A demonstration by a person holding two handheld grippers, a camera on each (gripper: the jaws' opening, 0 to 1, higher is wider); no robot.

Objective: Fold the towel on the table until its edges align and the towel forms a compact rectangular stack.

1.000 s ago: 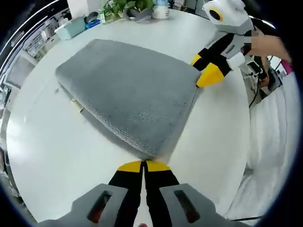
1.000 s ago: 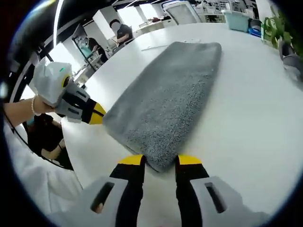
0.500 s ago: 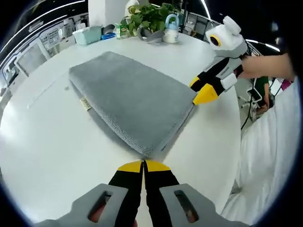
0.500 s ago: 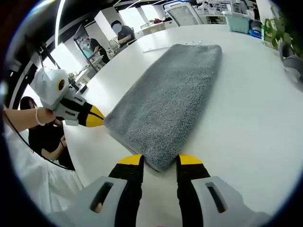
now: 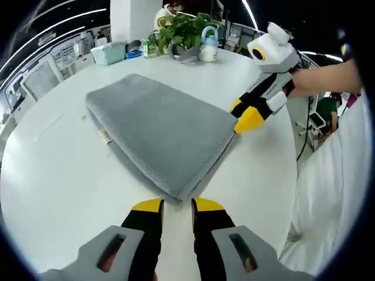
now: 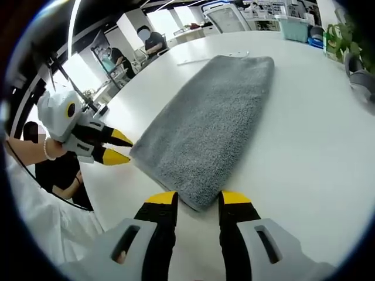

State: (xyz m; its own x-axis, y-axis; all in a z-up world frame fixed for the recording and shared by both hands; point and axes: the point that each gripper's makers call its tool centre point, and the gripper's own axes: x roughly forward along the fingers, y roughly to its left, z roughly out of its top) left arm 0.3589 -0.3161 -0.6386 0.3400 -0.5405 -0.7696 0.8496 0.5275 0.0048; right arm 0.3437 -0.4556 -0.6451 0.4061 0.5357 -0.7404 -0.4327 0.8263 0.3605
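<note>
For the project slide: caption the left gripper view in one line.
Folded grey towel lies on the white table, both open grippers, left and right, at its near corners.

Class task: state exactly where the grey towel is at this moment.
The folded grey towel lies flat on the white table, its near corners just ahead of the open left gripper and open right gripper; the potted plant stands beyond its far end.

open-plan office, desks [image 6: 193, 29], potted plant [image 5: 184, 23]
</note>
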